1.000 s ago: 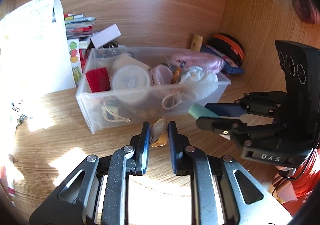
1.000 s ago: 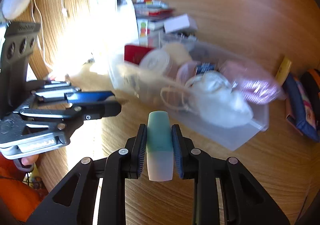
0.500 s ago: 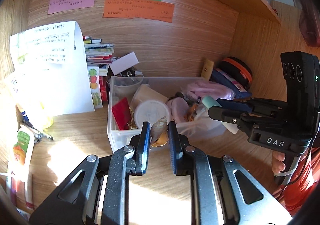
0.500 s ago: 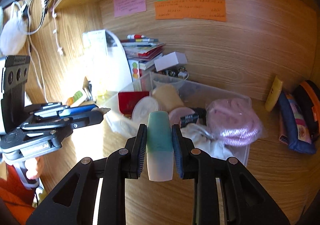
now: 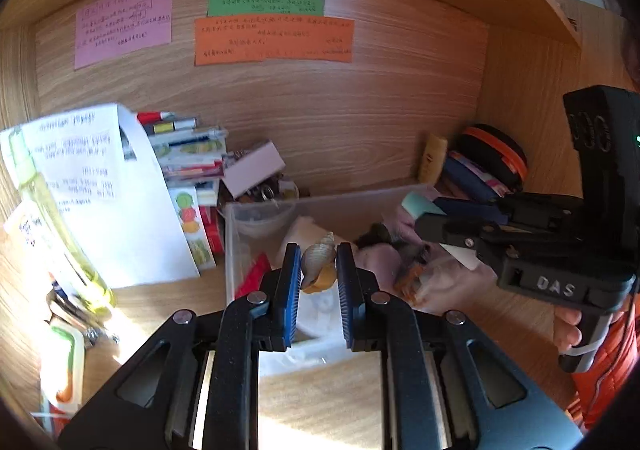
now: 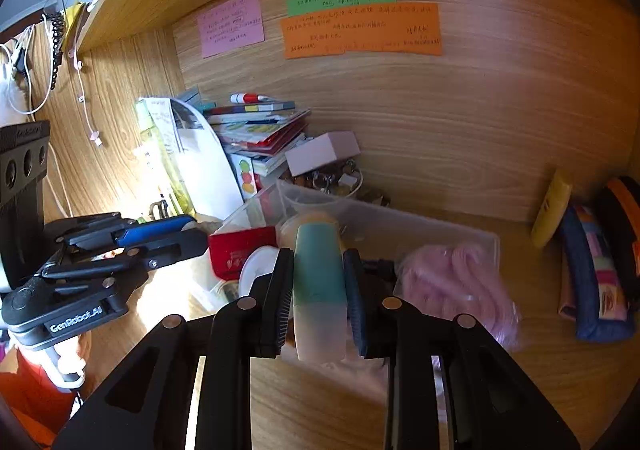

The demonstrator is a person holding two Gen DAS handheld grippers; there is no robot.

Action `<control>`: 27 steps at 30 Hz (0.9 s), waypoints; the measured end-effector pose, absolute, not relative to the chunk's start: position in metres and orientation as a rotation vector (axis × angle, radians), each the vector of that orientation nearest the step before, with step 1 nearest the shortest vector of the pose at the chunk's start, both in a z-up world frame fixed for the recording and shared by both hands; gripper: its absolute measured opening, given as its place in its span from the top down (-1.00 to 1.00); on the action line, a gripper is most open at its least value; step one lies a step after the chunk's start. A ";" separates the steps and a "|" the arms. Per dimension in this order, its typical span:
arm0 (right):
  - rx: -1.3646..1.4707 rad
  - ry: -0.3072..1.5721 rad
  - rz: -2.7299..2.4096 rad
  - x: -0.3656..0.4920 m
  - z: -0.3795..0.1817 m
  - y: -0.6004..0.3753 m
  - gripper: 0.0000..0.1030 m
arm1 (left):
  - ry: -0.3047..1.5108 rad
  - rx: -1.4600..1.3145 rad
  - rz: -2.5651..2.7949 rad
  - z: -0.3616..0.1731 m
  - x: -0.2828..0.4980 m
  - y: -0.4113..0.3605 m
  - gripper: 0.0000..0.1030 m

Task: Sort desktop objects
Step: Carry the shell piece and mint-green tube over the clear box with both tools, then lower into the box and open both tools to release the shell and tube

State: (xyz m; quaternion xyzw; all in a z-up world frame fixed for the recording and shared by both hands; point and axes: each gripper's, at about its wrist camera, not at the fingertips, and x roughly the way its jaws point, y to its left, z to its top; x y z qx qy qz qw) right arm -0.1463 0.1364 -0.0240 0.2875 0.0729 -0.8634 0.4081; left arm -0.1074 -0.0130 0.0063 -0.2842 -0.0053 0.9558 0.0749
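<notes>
Seashell (image 5: 318, 258) is clamped in the left hand-held gripper (image 5: 319, 270), teal-capped tube (image 6: 319, 282) in the right hand-held gripper (image 6: 318, 290), both over the clear bin (image 5: 360, 202) (already crowded). Release low, one at a time.

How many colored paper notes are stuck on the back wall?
3: a pink note at left, a green note in the middle, an orange note directly beneath the green one.

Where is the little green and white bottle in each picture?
Left wrist view: the green and white bottle pokes out of the right gripper, right of centre.
Right wrist view: bottle at bottom centre, clamped by that gripper.
Shared landmark: orange note.
</notes>
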 end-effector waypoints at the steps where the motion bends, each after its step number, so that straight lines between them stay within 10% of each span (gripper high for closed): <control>1: 0.719 0.191 -2.173 -0.148 -0.023 0.135 0.56 | -0.023 -0.857 2.869 0.007 -0.113 -0.014 0.67; 27: 0.796 0.344 -2.217 -0.185 -0.066 0.113 0.56 | -0.017 -1.040 2.873 -0.038 -0.169 -0.009 0.67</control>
